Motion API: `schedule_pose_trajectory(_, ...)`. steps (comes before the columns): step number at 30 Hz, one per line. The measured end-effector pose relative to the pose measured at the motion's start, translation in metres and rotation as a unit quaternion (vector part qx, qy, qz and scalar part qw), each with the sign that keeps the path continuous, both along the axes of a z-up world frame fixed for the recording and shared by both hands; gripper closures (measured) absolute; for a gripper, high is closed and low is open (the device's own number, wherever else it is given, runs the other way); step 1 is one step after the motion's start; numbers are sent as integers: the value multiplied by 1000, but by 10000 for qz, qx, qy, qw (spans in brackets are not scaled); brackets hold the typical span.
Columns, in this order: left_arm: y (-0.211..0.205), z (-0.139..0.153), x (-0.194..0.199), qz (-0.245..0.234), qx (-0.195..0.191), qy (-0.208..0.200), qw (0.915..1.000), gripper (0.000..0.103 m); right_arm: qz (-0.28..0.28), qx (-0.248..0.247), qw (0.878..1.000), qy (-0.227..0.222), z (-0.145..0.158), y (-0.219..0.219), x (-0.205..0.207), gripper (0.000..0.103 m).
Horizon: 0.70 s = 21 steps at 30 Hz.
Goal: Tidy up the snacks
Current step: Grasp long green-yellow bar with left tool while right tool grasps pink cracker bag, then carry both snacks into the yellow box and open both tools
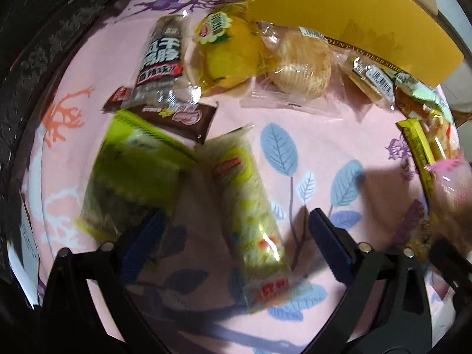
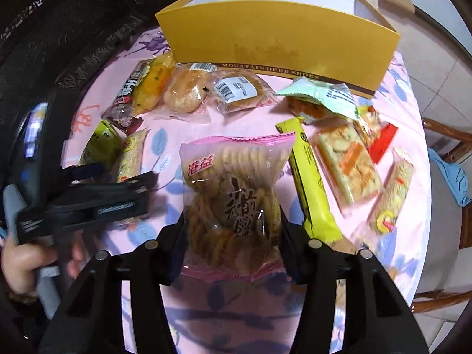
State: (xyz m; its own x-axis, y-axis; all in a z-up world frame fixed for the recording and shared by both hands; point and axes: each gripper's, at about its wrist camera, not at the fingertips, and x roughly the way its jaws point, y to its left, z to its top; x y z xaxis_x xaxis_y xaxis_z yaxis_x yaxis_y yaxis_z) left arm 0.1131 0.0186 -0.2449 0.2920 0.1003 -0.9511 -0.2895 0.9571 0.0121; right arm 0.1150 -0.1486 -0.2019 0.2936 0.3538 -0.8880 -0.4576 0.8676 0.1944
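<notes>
From the left wrist view, the left gripper (image 1: 236, 230) hangs low over the worktop (image 1: 324, 153), which is covered by a pink cloth printed with leaves. Its fingers (image 1: 327, 236) stand apart and press on nothing. A long pale yellow-green snack packet (image 1: 250, 221) lies on the cloth between them, running away from the camera, clear of both fingers. Just beside it on the left lies a flat green packet (image 1: 132, 171), with the left finger over its near corner. Further off sit a brown bar (image 1: 188, 118), a dark-printed packet (image 1: 160, 62), a yellow wrapped bun (image 1: 230, 56) and a pale wrapped pastry (image 1: 301, 65), all in a row before the yellow box (image 1: 324, 8).

From the right wrist view, the right gripper (image 2: 233, 221) has its fingers (image 2: 290, 236) closed against both sides of a clear bag of biscuits with pink edges (image 2: 233, 188), which stands up between them, lifted off the cloth. The yellow box (image 2: 280, 35) stands open at the far edge of the worktop (image 2: 250, 121). To the right of the bag lie a yellow-green bar (image 2: 309, 183) and a cracker packet (image 2: 348, 159). At left, a hand (image 2: 23, 262) holds the left gripper (image 2: 118, 171) over the snacks there.
</notes>
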Motion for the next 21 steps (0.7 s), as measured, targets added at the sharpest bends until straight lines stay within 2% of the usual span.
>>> schedule_pose_trajectory(1,0,2,-1,48,-8,-92,9999,40,-16,30,10000,11,2,-4,-3,49)
schedule_pose_trajectory(2,1,5,-3,139,17,-202,9997,73,-58,60,10000,20,8,-15,-9,49)
schedule_pose_trajectory(4,0,8,-5,135,-9,-163,9998,75,-74,87,9999,4,12,-17,-11,49)
schedule_pose_trajectory(9,9,26,-18,159,-435,-228,9987,75,-104,213,9995,-186,27,-17,-12,48)
schedule_pose_trajectory(15,-6,76,-23,-392,-325,-766,9958,75,-231,234,9985,-430,43,-15,-10,48)
schedule_pose_trajectory(21,-16,95,-25,-623,-400,-923,9930,75,-384,225,9973,-580,54,-19,-9,48)
